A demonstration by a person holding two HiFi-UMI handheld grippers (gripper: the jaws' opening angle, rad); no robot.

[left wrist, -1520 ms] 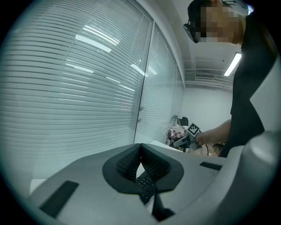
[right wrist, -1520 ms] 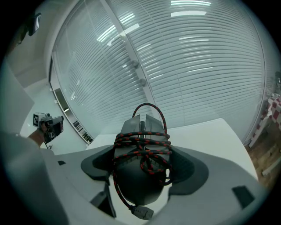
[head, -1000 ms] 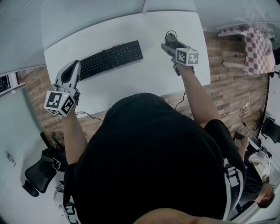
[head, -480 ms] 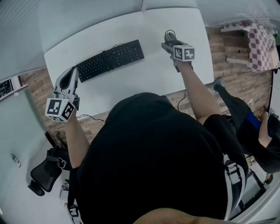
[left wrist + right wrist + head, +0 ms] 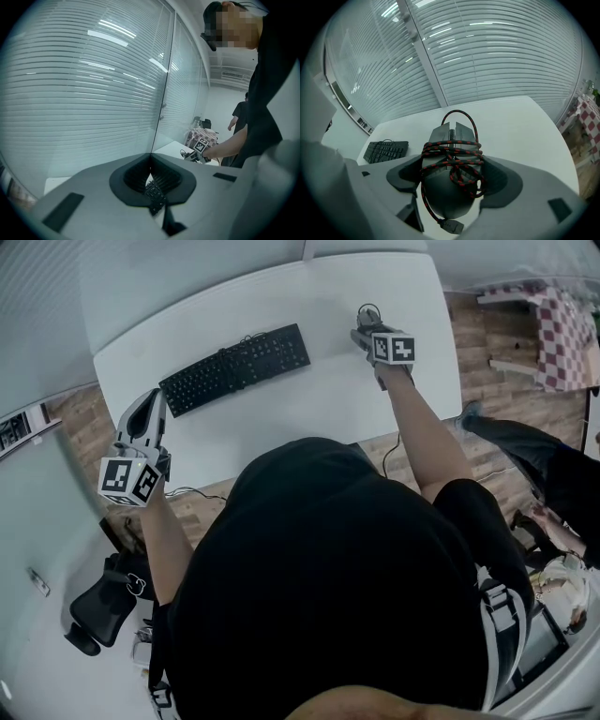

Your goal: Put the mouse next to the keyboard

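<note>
A dark mouse [image 5: 451, 185] with a red-and-black cable wound round it sits between the pads of my right gripper [image 5: 452, 164], which is shut on it. In the head view the mouse [image 5: 363, 319] is at the far right of the white table [image 5: 281, 296], just ahead of the right gripper [image 5: 367, 334]. The black keyboard [image 5: 236, 367] lies at an angle to the left, well apart from the mouse. My left gripper [image 5: 154, 399] hovers by the table's near left edge, shut with nothing in it. Between its pads in the left gripper view, a strip of keyboard [image 5: 154, 194] shows.
Glass walls with blinds [image 5: 497, 51] rise behind the table. A black chair [image 5: 94, 601] stands on the wooden floor at lower left. A small table with a checked cloth [image 5: 562, 334] and another person's legs [image 5: 525, 451] are at the right.
Both grippers have hardly moved. Another person has come into view on the floor at the right.
</note>
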